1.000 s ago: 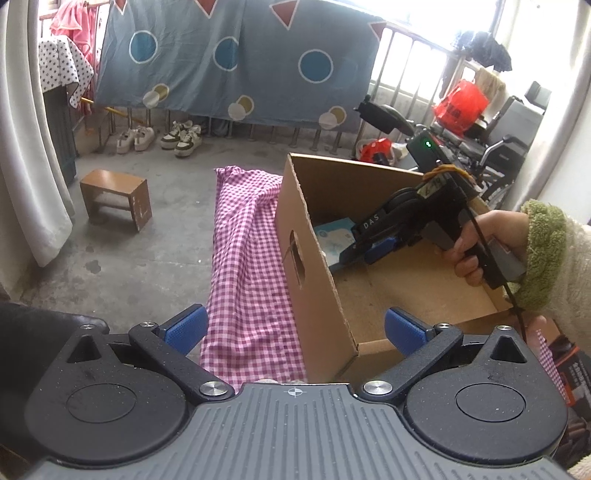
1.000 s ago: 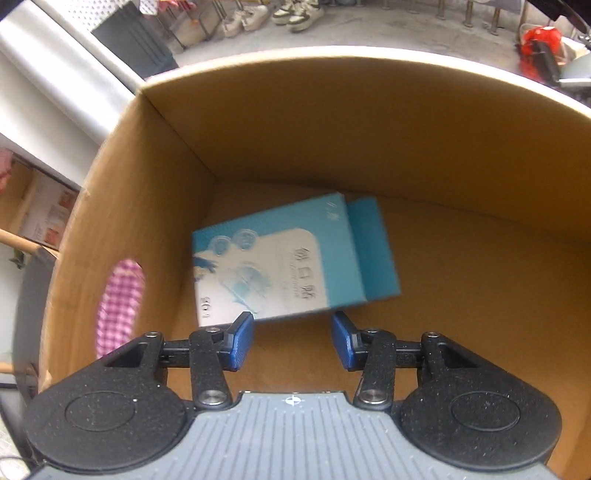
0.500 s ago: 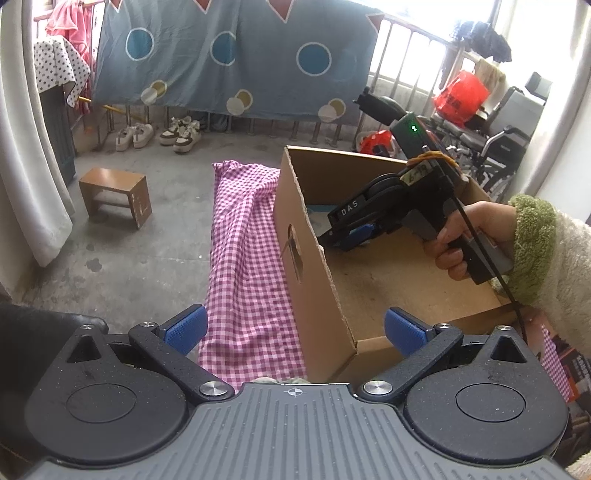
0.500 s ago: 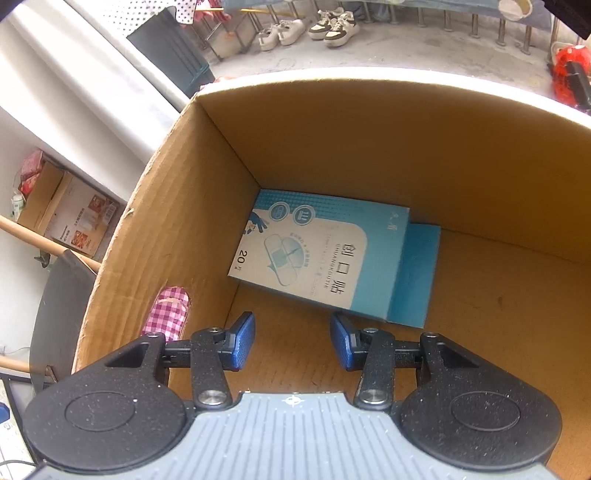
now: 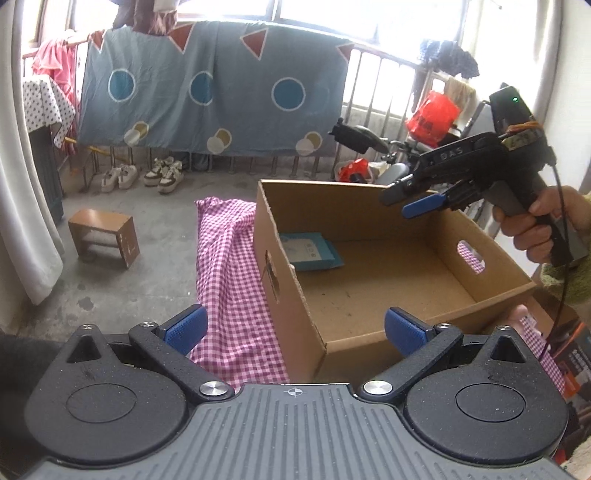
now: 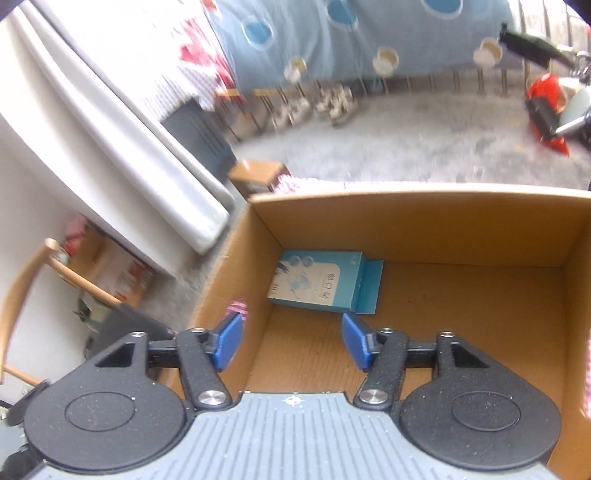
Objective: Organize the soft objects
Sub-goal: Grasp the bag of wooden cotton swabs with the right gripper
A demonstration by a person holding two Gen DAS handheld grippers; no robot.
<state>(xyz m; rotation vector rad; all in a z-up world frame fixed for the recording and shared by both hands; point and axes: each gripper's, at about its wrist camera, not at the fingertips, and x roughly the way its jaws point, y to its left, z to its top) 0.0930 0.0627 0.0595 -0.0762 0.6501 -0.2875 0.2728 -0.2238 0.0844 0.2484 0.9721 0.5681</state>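
Blue plaster box [image 6: 319,281] laid flat in far-left corner of cardboard box [image 5: 491,295], leaving floor free. Right gripper [image 6: 291,341] jaws just opened, empty, held above. Left gripper [image 5: 295,328] jaws wide, empty.

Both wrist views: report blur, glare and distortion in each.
Left wrist view: sharp, windows behind the hanging blue sheet blown out white, fisheye bending the cardboard box edges. Right wrist view: motion-smeared background, shoes streaked; the blue packet in the box stays legible; corners vignetted.
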